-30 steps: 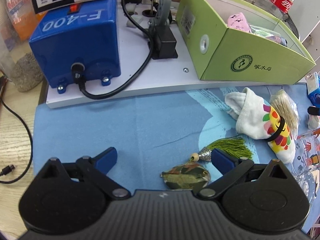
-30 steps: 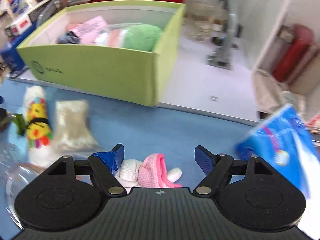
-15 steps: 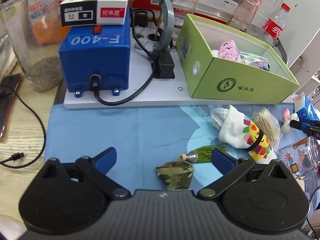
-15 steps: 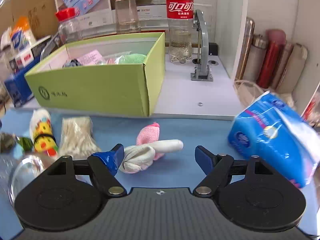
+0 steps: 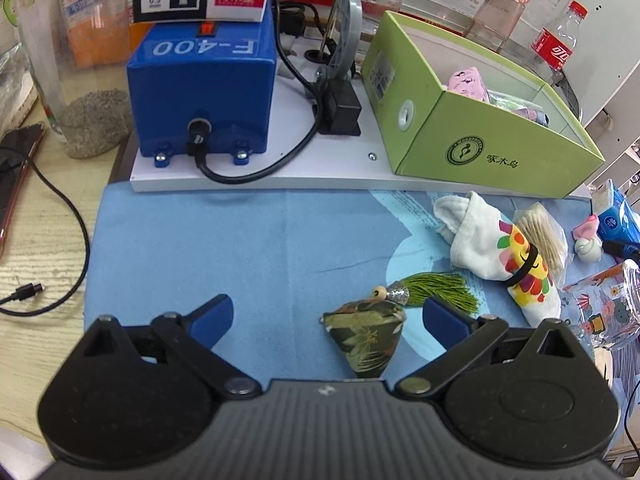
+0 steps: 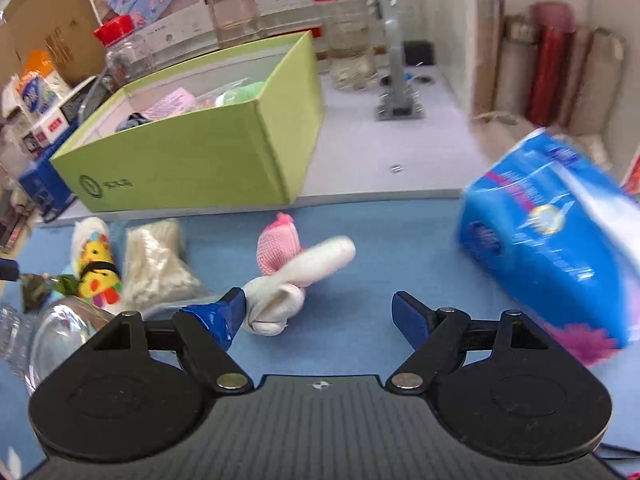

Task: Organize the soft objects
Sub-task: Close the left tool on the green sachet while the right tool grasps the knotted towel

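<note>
My left gripper (image 5: pixel 326 316) is open and empty above the blue mat (image 5: pixel 240 248). A green patterned sachet (image 5: pixel 366 340) with a green tassel (image 5: pixel 436 290) lies between its fingers, nearer the right one. A white sock with a flower print (image 5: pixel 504 252) lies further right. My right gripper (image 6: pixel 320 312) is open and empty. A knotted pink and white sock (image 6: pixel 292 272) lies on the mat just ahead, beside the left finger. The green box (image 6: pixel 192 160) holds several soft items; it also shows in the left wrist view (image 5: pixel 476 120).
A blue F-400 machine (image 5: pixel 204 92) with a black cable stands on a white board (image 5: pixel 256 178). A bag of cotton swabs (image 6: pixel 154 260), a glass jar (image 6: pixel 56 328) and a blue tissue pack (image 6: pixel 548 248) lie on the mat. Bottles stand behind the box.
Both grippers have pulled back and up. The sachet and the pink and white sock now lie further ahead of the fingers. Both stayed open.
</note>
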